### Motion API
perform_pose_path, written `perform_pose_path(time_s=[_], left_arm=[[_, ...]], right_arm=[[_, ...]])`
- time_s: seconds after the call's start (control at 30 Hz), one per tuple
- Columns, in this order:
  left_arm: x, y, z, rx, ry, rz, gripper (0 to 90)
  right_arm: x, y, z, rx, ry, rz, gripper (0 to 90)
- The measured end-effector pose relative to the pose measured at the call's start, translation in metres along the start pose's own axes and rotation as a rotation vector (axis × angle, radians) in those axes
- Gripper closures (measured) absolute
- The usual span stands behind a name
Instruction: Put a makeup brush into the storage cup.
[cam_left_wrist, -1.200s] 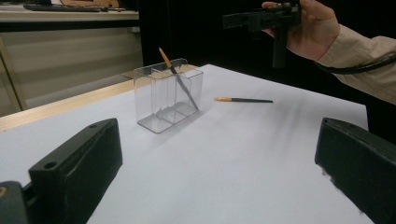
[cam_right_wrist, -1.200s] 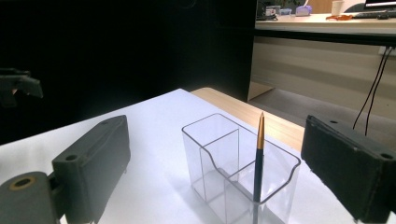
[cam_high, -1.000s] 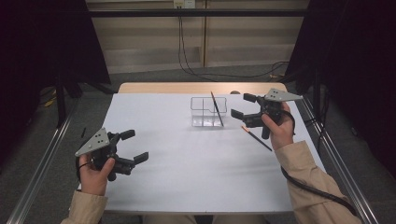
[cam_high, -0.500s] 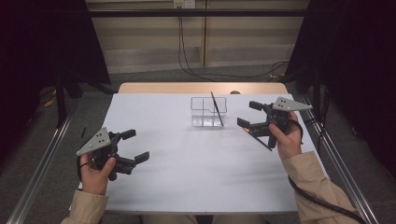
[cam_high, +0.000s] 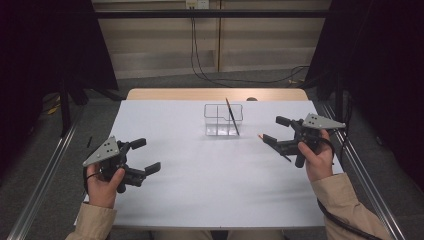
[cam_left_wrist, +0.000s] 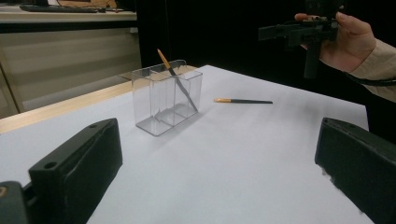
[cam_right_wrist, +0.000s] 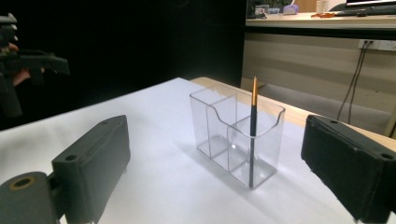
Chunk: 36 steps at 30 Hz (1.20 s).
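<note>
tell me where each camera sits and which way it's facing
High view: above the person's side, looking forward and down on the white table; both hands hold open tongs, left tongs and right tongs.
Left gripper view: rides the left tongs, facing the clear plastic divided holder; the other hand shows far off.
Right gripper view: rides the right tongs, facing the holder from the opposite side.
Shared: the holder with the dark orange-tipped pencil leaning inside.

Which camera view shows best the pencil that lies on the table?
The left gripper view: the loose pencil lies there in full on the white table, beside the clear holder. In the high view the right gripper partly covers it.
</note>
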<state>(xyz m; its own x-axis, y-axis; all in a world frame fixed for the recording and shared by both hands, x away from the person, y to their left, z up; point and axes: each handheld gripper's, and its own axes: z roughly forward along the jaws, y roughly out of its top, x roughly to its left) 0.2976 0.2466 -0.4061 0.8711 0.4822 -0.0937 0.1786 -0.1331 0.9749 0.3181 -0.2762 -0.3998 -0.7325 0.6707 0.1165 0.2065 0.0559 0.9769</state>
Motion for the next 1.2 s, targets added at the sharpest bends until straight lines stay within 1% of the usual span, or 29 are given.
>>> perform_pose_path(time_s=[0.03,0.2,0.33,0.5,0.57,0.73,0.93,1.1,1.2], left_arm=[[0.000,0.000,0.000,-0.002,0.000,0.000,0.7],[-0.001,0.000,-0.001,-0.002,-0.001,0.003,0.7],[-0.001,0.001,-0.001,-0.002,0.000,0.003,0.7],[0.000,0.000,-0.001,-0.003,0.001,0.001,0.7],[0.000,0.000,-0.002,-0.001,0.002,0.003,0.7],[0.000,0.000,-0.002,0.000,0.004,0.006,0.7],[0.000,0.000,-0.001,-0.002,0.000,0.010,0.7],[0.000,0.000,0.001,0.003,-0.001,0.013,0.7],[0.000,-0.001,0.002,0.003,-0.004,0.021,0.7]], right_arm=[[0.001,-0.001,-0.001,0.002,-0.004,-0.005,7.6],[0.007,-0.005,-0.007,-0.006,0.005,-0.008,7.7],[0.011,-0.009,-0.012,-0.004,0.012,-0.004,7.6],[0.014,-0.014,-0.016,-0.002,0.009,-0.002,7.6],[0.015,-0.017,-0.019,0.011,0.006,-0.009,7.6],[0.016,-0.025,-0.026,0.009,-0.004,0.007,7.6],[0.020,-0.027,-0.036,0.005,-0.016,0.003,7.6],[0.021,-0.028,-0.040,0.004,-0.015,0.005,7.7],[0.022,-0.028,-0.042,-0.001,-0.020,0.006,7.6]])
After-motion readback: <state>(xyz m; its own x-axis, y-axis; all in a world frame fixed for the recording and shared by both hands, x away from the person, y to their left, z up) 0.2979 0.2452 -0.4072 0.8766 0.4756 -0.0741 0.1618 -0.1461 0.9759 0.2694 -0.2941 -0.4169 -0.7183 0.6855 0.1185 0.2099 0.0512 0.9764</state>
